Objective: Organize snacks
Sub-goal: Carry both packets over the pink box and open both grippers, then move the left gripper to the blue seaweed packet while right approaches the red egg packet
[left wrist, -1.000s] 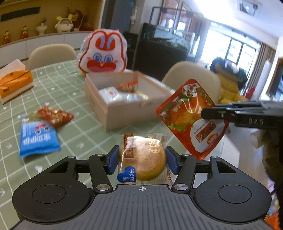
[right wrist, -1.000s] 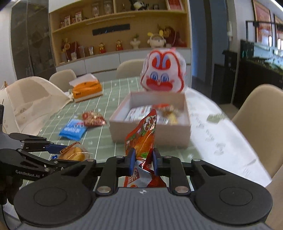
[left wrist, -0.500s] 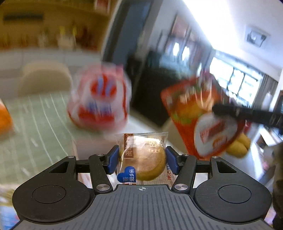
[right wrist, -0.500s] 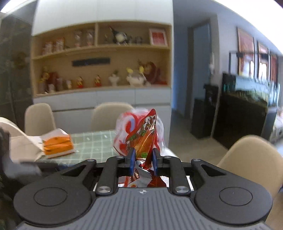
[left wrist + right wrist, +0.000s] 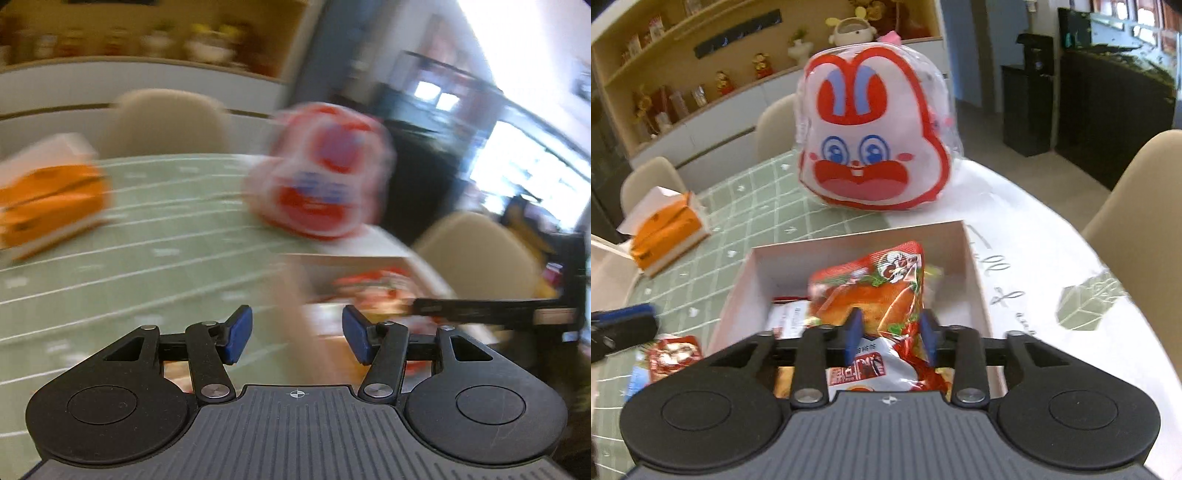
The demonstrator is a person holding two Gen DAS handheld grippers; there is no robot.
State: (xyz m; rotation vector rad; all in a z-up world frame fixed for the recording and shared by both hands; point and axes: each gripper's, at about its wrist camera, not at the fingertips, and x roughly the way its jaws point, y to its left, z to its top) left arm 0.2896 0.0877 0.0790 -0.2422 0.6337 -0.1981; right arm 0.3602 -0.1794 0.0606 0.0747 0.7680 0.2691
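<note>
My right gripper [image 5: 890,330] hangs over the open cardboard box [image 5: 849,236], its jaws opening. A red snack pouch [image 5: 871,295] stands loose between the pads and leans down into the box, on top of other packets. My left gripper [image 5: 297,338] is open with nothing between its blue pads; the view is blurred by motion. Its box [image 5: 369,258] lies ahead to the right, with the right gripper's black fingers [image 5: 480,314] reaching in over it. One blue left fingertip [image 5: 620,325] shows at the left edge of the right wrist view.
A big bunny-face bag [image 5: 871,140] stands just behind the box. An orange tissue box [image 5: 665,229] sits far left on the green checked cloth. A small red packet [image 5: 674,354] and a blue packet [image 5: 637,376] lie left of the box. Beige chairs [image 5: 1137,206] ring the table.
The right gripper carried the red pouch over the box and loosened its grip. The round pastry is gone from the left gripper, which swung left, near the box.
</note>
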